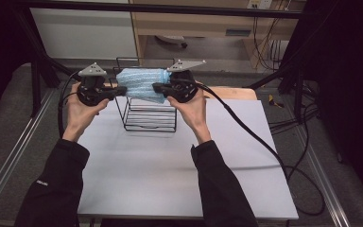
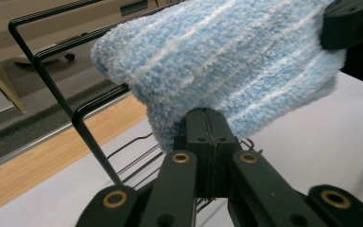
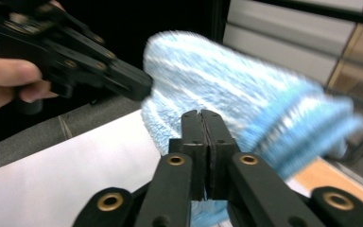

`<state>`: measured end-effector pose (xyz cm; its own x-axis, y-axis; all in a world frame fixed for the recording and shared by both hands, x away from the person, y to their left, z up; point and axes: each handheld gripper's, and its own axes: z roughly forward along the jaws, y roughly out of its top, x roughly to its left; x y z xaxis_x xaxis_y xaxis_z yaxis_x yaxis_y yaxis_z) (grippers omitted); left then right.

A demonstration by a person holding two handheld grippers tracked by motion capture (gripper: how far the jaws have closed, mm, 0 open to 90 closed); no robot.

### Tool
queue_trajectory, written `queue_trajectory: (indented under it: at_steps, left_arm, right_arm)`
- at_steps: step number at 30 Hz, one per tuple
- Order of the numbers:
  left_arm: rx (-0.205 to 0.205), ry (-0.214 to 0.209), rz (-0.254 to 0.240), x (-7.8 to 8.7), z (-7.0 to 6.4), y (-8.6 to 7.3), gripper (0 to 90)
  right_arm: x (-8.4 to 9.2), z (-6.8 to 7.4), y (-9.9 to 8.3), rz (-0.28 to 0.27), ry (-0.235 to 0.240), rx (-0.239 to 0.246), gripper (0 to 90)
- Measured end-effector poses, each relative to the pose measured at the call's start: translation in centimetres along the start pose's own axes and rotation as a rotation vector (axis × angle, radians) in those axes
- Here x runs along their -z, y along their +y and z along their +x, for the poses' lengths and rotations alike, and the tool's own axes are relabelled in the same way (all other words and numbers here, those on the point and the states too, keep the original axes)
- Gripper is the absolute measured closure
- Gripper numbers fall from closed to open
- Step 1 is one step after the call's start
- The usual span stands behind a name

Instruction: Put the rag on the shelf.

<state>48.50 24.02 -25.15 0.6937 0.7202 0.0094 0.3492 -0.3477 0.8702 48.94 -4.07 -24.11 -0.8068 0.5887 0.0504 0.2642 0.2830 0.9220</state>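
— Where's the sock right now?

— The fluffy blue sock (image 1: 142,84) with pale stripes is up in the air over the black wire rack (image 1: 147,118), stretched between the two tools. In the left gripper view it drapes across the rack's top bar (image 2: 66,45) — touching it or just above it, I can't tell which.

— And the tools?

— The left gripper (image 1: 118,90) comes in from the left end of the sock, the right gripper (image 1: 157,87) from the right end. Each is held in a hand, arms in dark sleeves.

— Are they pinching the sock?

— In the left gripper view the two black jaws are pressed together with no gap, their tips at the sock's lower edge (image 2: 227,71); whether a bit of cloth is caught between them I can't make out. The right gripper view shows the same: jaws pressed flat against each other, tips right against the blurred sock (image 3: 227,94), and some blue cloth shows below the jaws too.

— What's underneath?

— The rack stands on a white table (image 1: 170,165), toward its far edge, next to a strip of wood (image 1: 231,92). A black cable (image 1: 246,127) trails from the right gripper across the table.
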Motion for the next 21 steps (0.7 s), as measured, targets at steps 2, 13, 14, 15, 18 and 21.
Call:
queue_trajectory:
  at_steps: [2, 13, 14, 15, 18, 21]
  left_arm:
    - [0.002, 0.000, -0.006, 0.0, 0.1, 0.0, 90.0]
    - [0.019, 0.011, -0.035, -0.7, 0.2, -0.3, 90.0]
    - [0.018, 0.012, -0.035, -0.7, 0.2, -0.3, 90.0]
    - [0.015, 0.012, -0.036, -0.6, 0.2, -0.3, 90.0]
    - [0.028, 0.009, -0.041, -0.3, 0.3, -0.4, 89.1]
    - [0.037, 0.006, -0.041, 0.0, 0.4, -0.4, 85.7]
  right_arm:
    - [-0.2, -0.5, -0.6, 0.006, -0.007, -0.022, 90.0]
    - [-1.5, -1.2, -2.4, 0.003, -0.049, -0.036, 89.6]
    - [-1.5, -1.2, -2.4, 0.001, -0.051, -0.037, 88.9]
    - [-1.5, -1.1, -2.4, -0.001, -0.049, -0.033, 87.8]
    - [-1.3, -1.0, -2.4, -0.004, -0.047, -0.013, 82.8]
    - [-0.8, -0.7, -2.4, -0.013, -0.037, 0.000, 76.9]
